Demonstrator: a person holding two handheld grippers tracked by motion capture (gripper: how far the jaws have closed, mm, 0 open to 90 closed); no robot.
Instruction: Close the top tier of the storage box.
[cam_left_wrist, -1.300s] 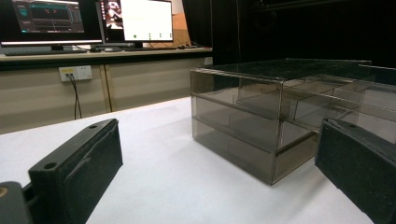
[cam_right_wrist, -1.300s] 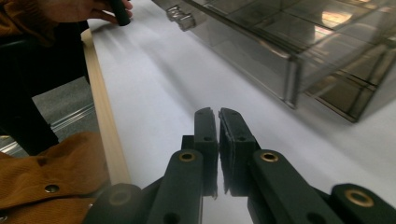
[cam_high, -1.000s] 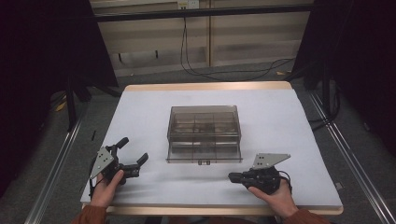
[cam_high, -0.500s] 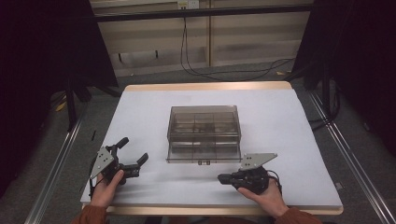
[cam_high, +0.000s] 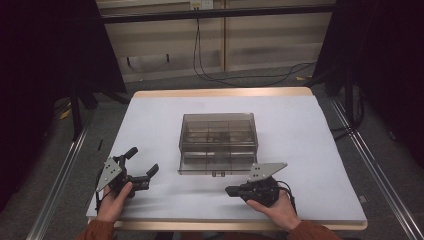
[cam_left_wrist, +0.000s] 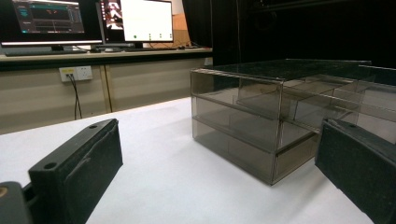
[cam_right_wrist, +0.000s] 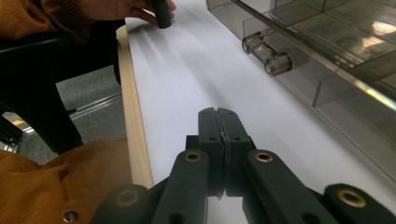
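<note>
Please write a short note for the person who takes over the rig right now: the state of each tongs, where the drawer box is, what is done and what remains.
Left tongs: open, empty, resting on the white table at the near left, aimed toward the box.
Right tongs: shut on nothing, low over the table near the front edge, pointing left, in front of the box.
Smoky clear drawer box: mid-table; the lower drawer looks slightly pulled out, and its small handle faces the person. Contents cannot be told.
Done: nothing gripped yet.
Left: probably bring the right tongs to the handle, open them and grip it, while the left tongs steady the box.
</note>
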